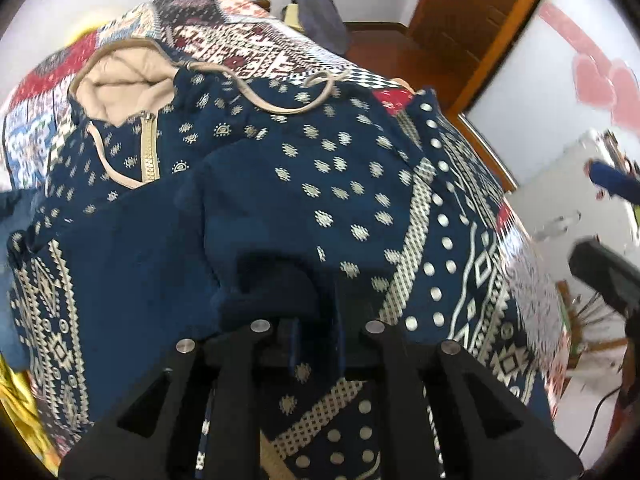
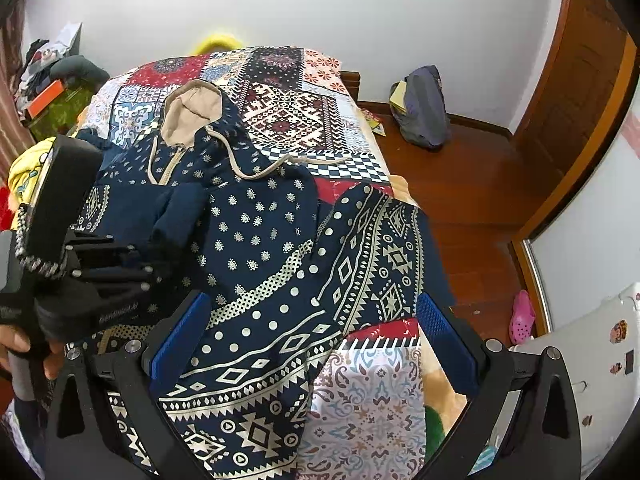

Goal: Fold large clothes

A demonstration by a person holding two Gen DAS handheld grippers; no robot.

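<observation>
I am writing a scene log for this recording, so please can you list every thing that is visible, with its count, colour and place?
hoodie: one, navy with cream pattern, spread on the bed
hood: one, beige lining, at the far end of the hoodie
bedspread: one, many-coloured patchwork, under the hoodie
backpack: one, grey-blue, on the floor by the far wall
door: one, brown wood, at the right
shoe: one, pink, on the floor right of the bed
left gripper: one, black, shut on dark hoodie fabric
right gripper: one, black with blue fingers, open above the hoodie's lower part
hand: one, holding the left gripper
</observation>
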